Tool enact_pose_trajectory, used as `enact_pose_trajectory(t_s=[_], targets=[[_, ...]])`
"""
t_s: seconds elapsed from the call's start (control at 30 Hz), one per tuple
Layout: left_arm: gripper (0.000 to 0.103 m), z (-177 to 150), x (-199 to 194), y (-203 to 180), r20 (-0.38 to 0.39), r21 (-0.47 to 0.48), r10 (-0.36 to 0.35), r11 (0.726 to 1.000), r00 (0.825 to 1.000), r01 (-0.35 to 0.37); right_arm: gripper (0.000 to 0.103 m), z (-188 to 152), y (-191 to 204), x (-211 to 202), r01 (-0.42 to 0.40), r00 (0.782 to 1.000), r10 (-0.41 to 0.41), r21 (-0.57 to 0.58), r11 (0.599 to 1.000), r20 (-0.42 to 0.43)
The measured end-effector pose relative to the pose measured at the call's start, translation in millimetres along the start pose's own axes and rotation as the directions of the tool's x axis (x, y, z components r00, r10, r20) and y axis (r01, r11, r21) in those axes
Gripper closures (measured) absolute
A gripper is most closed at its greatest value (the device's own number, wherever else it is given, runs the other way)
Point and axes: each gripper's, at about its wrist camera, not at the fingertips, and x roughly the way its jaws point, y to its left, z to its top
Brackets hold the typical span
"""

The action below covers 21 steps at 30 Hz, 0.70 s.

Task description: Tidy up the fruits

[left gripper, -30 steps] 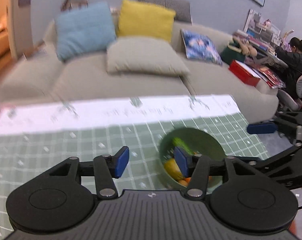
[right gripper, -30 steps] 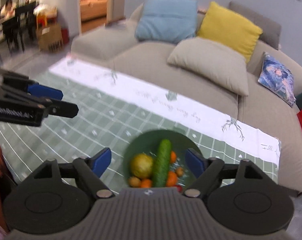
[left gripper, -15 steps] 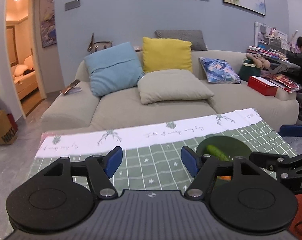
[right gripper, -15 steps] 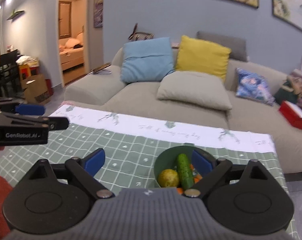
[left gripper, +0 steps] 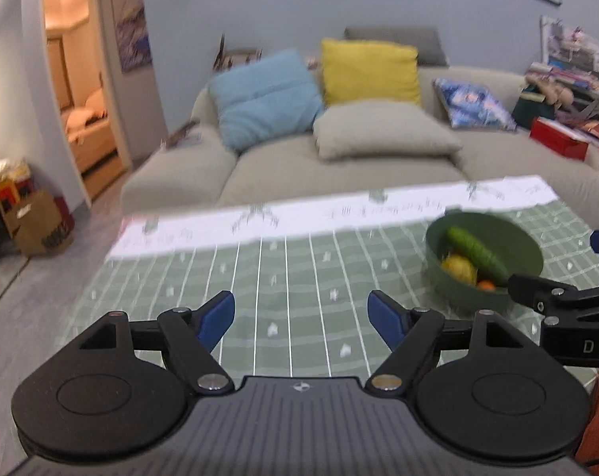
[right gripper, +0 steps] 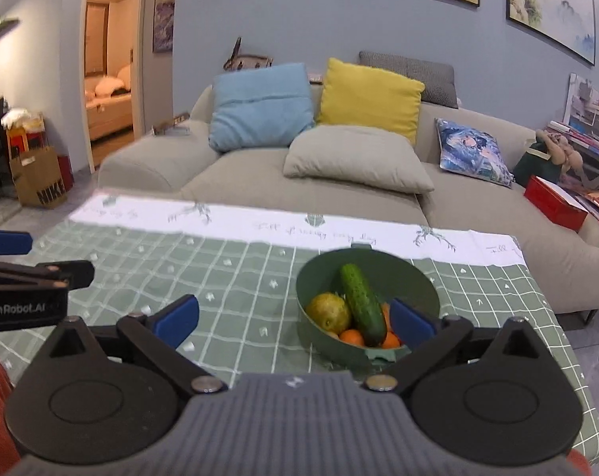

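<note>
A dark green bowl point(right gripper: 311, 277) stands on the checked green tablecloth point(right gripper: 228, 281), right of centre. In it lie a cucumber point(right gripper: 362, 307), a yellow round fruit point(right gripper: 328, 312) and small orange fruits point(right gripper: 352, 336). My right gripper point(right gripper: 294, 316) hovers just before the bowl, its jaws opening wide, nothing between the pads. In the left wrist view the bowl point(left gripper: 529, 246) with cucumber point(left gripper: 476, 253) sits at the right. My left gripper point(left gripper: 300, 318) is over bare cloth left of it, jaws opening, nothing between them. The right gripper's finger point(left gripper: 553, 293) reaches in beside the bowl.
A beige sofa point(right gripper: 260, 174) with blue, yellow and beige cushions lies behind the table. The cloth's white border point(right gripper: 260, 222) marks the far edge. A red box point(right gripper: 553, 202) and clutter sit at the right. A paper bag point(right gripper: 39, 176) stands by the doorway at the left.
Both grippers' jaws have spread wider. Both views first tilted up from a close look down at the table and bowl, then dipped slightly. In the left view the bowl shifted right.
</note>
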Motion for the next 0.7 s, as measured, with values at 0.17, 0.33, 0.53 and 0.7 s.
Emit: enact_pose_trajectory(t_s=[0.17, 0.33, 0.53, 0.7], targets=[[0.013, -7.5, 9.4, -1.2, -0.062, -0.001, 0.024, 1.0, 0.998, -0.024, 0.005, -10.8, 2.0, 11.8, -0.013, 0.998, 0.013, -0.007, 1.0, -0.061], [0.013, -12.6, 8.5, 2.3, -0.081, -0.009, 0.021, 1.0, 0.996, -0.021, 0.005, -12.3, 3.1, 14.6, -0.018, 0.997, 0.017, -0.012, 1.0, -0.08], [0.013, -13.2, 9.5, 2.6, -0.091, -0.01, 0.029, 0.999, 0.995, -0.03, 0.005, -12.9, 4.7, 10.8, -0.02, 0.997, 0.018, -0.022, 1.0, -0.069], [0.013, -13.7, 11.2, 4.1, -0.095, -0.017, 0.026, 0.999, 0.995, -0.027, 0.005, -13.3, 2.2, 11.2, -0.019, 0.997, 0.018, -0.014, 1.0, -0.074]])
